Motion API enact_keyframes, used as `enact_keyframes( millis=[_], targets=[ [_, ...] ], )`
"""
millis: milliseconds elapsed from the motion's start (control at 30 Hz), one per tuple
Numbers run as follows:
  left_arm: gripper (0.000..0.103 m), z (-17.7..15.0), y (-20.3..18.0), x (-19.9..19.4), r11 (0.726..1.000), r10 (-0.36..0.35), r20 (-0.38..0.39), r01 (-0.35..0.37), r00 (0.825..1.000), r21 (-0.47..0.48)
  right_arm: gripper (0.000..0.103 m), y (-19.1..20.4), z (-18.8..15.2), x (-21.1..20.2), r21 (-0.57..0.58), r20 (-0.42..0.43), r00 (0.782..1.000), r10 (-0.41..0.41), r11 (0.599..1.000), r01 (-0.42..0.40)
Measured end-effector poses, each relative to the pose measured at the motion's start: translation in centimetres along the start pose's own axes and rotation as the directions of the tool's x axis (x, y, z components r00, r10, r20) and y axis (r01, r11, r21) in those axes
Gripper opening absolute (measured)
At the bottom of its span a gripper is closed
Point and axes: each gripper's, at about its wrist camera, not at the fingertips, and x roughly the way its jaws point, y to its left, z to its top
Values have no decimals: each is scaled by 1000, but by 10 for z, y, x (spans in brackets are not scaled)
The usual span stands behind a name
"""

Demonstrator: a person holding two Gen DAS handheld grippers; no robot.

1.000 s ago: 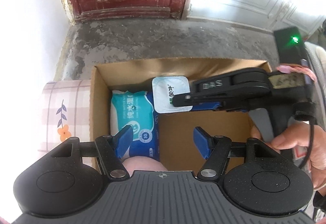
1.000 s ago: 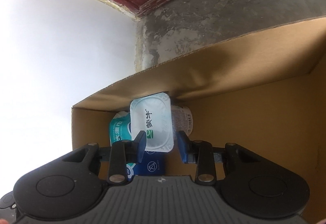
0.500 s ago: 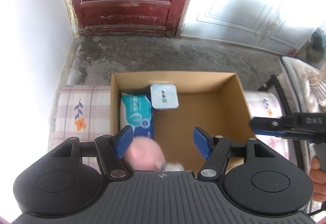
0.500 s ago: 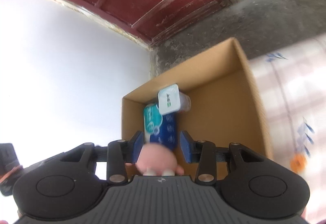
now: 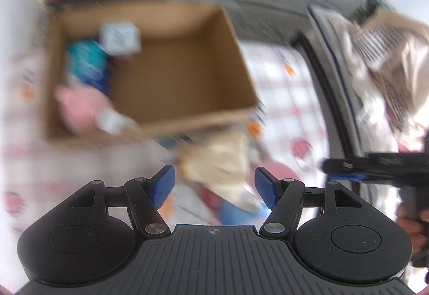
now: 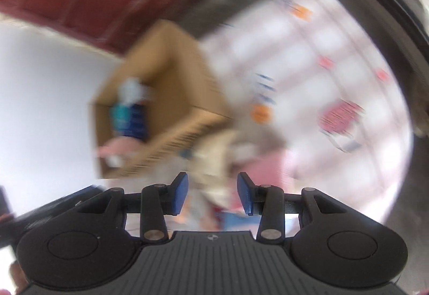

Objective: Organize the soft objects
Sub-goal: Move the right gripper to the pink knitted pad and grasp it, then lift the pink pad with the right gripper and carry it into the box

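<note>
Lying blurred beside the cardboard box point(image 5: 236, 53), a beige soft object point(image 5: 219, 160) faces both empty, parted grippers.

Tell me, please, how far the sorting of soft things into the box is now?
Done: the pink toy, blue wipes pack and white cup lie in the cardboard box. In hand: nothing; left gripper and right gripper are empty. Left: the beige item on the table.

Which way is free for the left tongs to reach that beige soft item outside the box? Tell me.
Probably straight ahead: the left tongs are open and empty, the beige item lies just beyond them outside the cardboard box, nothing between. Blur limits certainty.
</note>
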Motion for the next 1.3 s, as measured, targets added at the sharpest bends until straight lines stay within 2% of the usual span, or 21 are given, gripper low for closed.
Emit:
enact_keyframes(
  millis=[100,167,300,533,733,967,1167,1300],
  targets=[
    [63,-8,-21,32,998,-65,-74,66,995,9,43,-37,1,21,80,-43,999,-30,996,34],
    [62,-11,-33,49,995,-100,-108,101,989,1,43,-52,5,34,113,-66,998,-17,993,25],
    [59,-13,-50,78,995,-102,-155,99,983,-25,43,-73,12,56,163,-110,993,33,987,-15],
    [59,-12,-59,119,994,-100,-241,84,965,-74,39,-79,27,83,154,-207,976,67,987,-35],
    [59,-10,-60,135,992,-101,-273,78,957,-95,37,-78,33,100,139,-267,961,78,989,-41],
    [58,-6,-62,144,996,-61,-302,40,951,-75,39,-87,38,106,203,-313,944,106,978,-42],
    [59,-4,-64,151,997,-48,-313,29,949,-67,41,-79,42,115,156,-337,938,79,987,-28],
    [60,-2,-65,152,996,-60,-307,39,950,-74,39,-76,43,116,146,-328,942,70,989,-23]
  ],
)
